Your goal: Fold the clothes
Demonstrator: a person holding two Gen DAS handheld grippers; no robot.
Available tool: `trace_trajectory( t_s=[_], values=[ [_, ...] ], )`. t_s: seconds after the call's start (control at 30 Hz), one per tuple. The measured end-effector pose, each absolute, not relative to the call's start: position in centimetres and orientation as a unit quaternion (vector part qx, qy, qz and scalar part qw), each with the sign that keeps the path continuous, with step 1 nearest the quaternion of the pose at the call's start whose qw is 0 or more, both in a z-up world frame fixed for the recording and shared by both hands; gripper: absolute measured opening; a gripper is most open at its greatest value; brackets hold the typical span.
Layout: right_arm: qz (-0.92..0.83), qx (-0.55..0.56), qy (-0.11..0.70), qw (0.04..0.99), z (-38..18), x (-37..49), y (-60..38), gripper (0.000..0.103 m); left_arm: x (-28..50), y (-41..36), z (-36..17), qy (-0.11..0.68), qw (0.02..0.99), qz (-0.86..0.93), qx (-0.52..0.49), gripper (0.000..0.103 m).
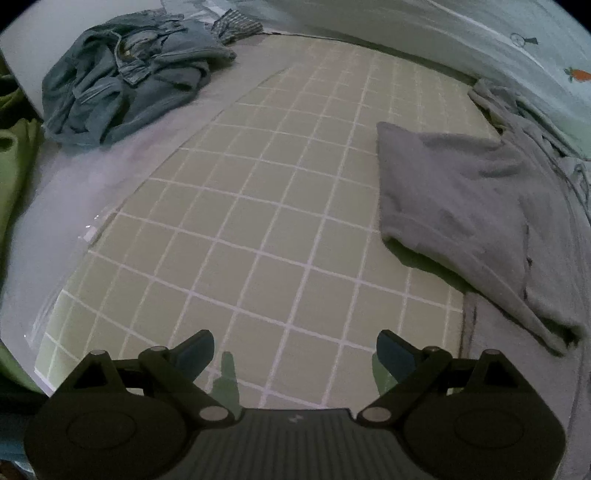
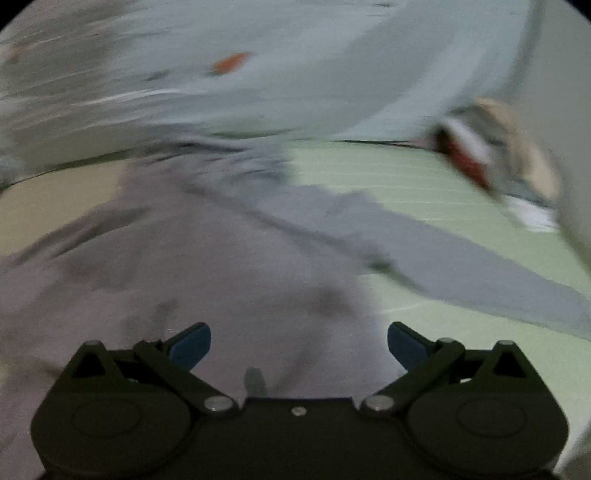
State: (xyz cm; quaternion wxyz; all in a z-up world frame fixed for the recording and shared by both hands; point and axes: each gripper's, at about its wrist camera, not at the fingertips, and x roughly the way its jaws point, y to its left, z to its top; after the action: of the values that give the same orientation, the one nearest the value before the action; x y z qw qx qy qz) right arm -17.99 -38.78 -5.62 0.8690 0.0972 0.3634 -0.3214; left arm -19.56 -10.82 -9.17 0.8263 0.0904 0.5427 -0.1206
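Observation:
A grey garment (image 1: 469, 206) lies partly folded at the right of a green grid mat (image 1: 266, 206). My left gripper (image 1: 295, 350) is open and empty, low over the mat's near edge, left of the garment. In the blurred right wrist view the same grey garment (image 2: 184, 266) spreads under my right gripper (image 2: 299, 343), which is open and holds nothing. A long grey part of it, like a sleeve (image 2: 461, 258), stretches right over the green mat (image 2: 461, 332).
A crumpled blue denim heap (image 1: 125, 81) and a striped cloth (image 1: 236, 24) lie at the mat's far left. Pale bedding with a carrot print (image 1: 443, 40) borders the far side. Green fabric (image 1: 14, 155) hangs at the left. A beige-and-red bundle (image 2: 491, 147) sits far right.

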Motion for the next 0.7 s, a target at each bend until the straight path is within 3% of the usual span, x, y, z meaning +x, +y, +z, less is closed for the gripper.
trace_trajectory(
  t_s=[0.13,0.37,0.7],
  values=[
    [-0.227,0.055,0.382,0.894,-6.5,-15.3,-35.1,0.101,-20.0,-10.9,-9.2,0.540,0.826,-0.127,0.101,0.095],
    [-0.168,0.026,0.404,0.899,-8.2,-13.1,-32.2,0.080,-19.4,-9.8,-9.2,0.535,0.829,-0.120,0.109,0.095],
    [-0.143,-0.009,0.415,0.898,-8.6,-13.0,-30.8,0.067,-18.8,-10.0,-9.3,0.539,0.826,-0.123,0.104,0.095]
  ],
)
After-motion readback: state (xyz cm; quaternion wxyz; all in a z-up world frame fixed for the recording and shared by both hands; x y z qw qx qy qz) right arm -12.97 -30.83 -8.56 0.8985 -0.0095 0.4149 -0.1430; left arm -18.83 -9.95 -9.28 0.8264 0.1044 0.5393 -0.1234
